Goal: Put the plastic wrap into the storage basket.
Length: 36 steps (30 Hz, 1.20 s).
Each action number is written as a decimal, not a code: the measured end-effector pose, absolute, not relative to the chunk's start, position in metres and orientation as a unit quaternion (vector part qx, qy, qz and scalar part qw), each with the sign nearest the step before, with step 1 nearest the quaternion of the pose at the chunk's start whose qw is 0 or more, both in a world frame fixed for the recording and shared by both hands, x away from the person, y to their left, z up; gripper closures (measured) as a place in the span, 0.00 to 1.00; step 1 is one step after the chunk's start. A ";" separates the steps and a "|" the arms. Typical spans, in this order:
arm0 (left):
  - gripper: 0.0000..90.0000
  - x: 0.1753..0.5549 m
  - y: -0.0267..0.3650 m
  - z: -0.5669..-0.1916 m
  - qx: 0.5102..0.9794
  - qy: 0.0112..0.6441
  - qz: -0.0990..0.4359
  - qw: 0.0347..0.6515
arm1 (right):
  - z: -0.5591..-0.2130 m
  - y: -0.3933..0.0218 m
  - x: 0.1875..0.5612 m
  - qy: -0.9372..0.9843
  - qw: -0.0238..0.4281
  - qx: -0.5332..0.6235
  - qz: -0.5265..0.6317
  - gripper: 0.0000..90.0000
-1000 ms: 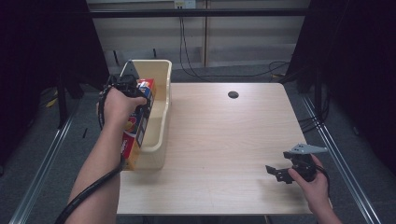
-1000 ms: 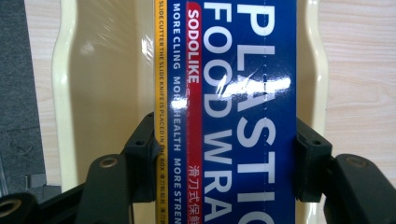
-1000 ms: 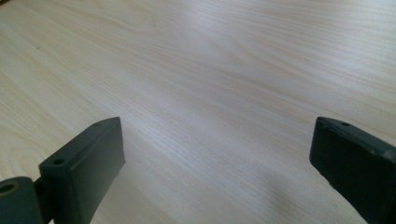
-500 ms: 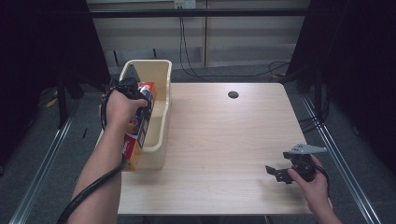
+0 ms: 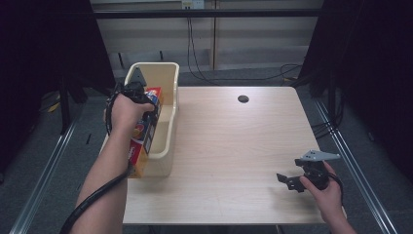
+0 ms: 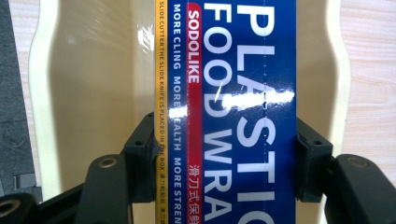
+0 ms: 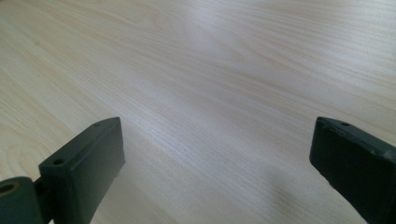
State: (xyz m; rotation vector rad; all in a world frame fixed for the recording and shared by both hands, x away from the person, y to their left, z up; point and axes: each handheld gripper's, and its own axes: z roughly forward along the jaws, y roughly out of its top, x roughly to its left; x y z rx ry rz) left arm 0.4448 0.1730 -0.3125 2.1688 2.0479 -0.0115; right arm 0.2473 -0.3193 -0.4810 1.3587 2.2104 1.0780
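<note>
box: wrap box [image 6: 233, 112] clamped in left gripper [image 5: 138, 95], left of frame
axis: runs along bin [image 5: 168, 73], near end on rim
right gripper [image 5: 292, 181]: jaws apart, idle, lower right

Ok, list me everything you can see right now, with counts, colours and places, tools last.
Plastic food wrap box: one, blue with a red and a yellow stripe, long, over the bin, its near end sticking out past the bin's near wall.
Bin: one, cream plastic, oblong, on the table's left edge.
Table: one, light wood, with one dark round hole near its far edge.
Cables: several, black, on the floor beyond the table.
Left tool: one, black, over the bin, jaws clamped on the box's two long sides.
Right tool: one, black with a grey plate on top, at the table's near right corner, jaws wide apart over bare wood.
</note>
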 end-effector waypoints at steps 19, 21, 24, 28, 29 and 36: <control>0.44 0.451 0.173 -0.320 0.722 0.689 -0.019 0.066 | -0.482 -0.319 0.248 0.778 0.162 0.476 0.377 0.03; 0.44 0.452 0.174 -0.320 0.722 0.688 -0.019 0.064 | -0.482 -0.319 0.248 0.778 0.162 0.475 0.378 0.03; 0.44 0.452 0.174 -0.321 0.719 0.692 -0.018 0.065 | -0.482 -0.319 0.248 0.777 0.164 0.476 0.377 0.03; 0.44 0.452 0.175 -0.322 0.718 0.693 -0.021 0.066 | -0.483 -0.319 0.248 0.777 0.163 0.476 0.377 0.03; 0.44 0.452 0.175 -0.322 0.718 0.693 -0.021 0.065 | -0.483 -0.319 0.248 0.777 0.163 0.476 0.377 0.03; 0.44 0.453 0.173 -0.325 0.718 0.693 -0.020 0.063 | -0.482 -0.319 0.248 0.778 0.163 0.476 0.377 0.03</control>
